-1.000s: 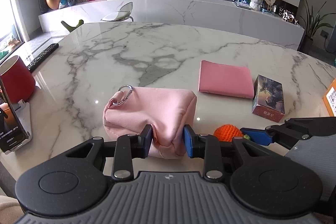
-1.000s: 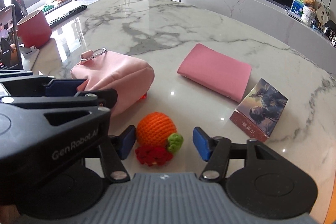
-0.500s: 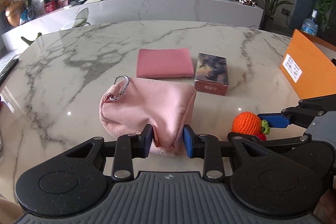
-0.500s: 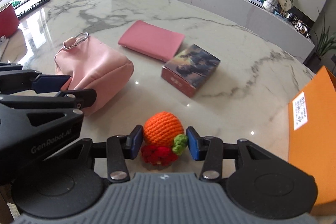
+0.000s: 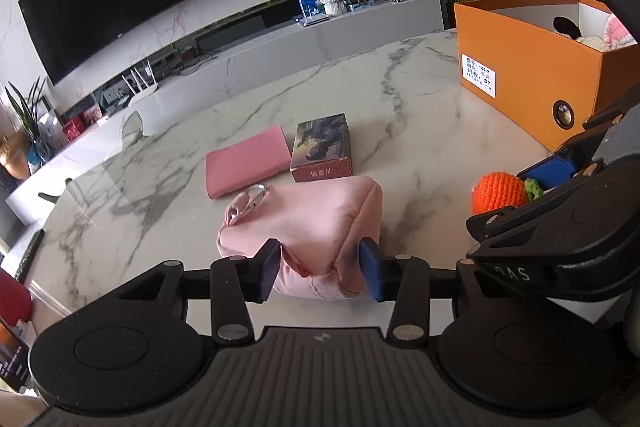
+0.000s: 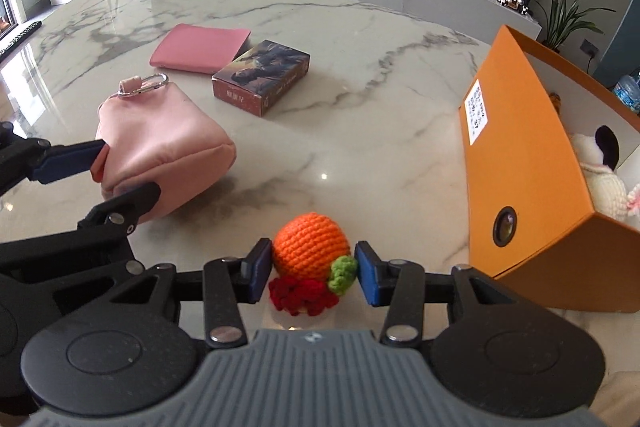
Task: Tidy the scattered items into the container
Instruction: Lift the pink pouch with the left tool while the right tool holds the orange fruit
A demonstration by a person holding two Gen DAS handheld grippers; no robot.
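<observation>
A pink pouch [image 5: 312, 227] with a metal clip lies on the marble table [image 5: 400, 131]. Its near corner sits between the pads of my left gripper [image 5: 320, 269], whose jaws are opening and no longer pinch the fabric. My right gripper [image 6: 314, 267] is shut on a crocheted orange toy [image 6: 308, 247] with red and green trim, held just above the table. In the right wrist view the pouch [image 6: 160, 147] and left gripper [image 6: 120, 173] are at the left. The orange box [image 6: 520, 147] stands open-topped at the right, close to the toy. From the left wrist, the toy [image 5: 496, 193] sits before the box [image 5: 528, 67].
A flat pink wallet [image 6: 200, 47] and a printed card box [image 6: 262, 77] lie side by side beyond the pouch. A white plush toy [image 6: 600, 179] is inside the orange box. A red cup edge [image 5: 12, 301] shows at the far left. A low cabinet runs behind the table.
Both grippers have swung right, bringing the orange box into close view. The left jaws have widened around the pouch, which now rests on the table. The right gripper still holds the toy.
</observation>
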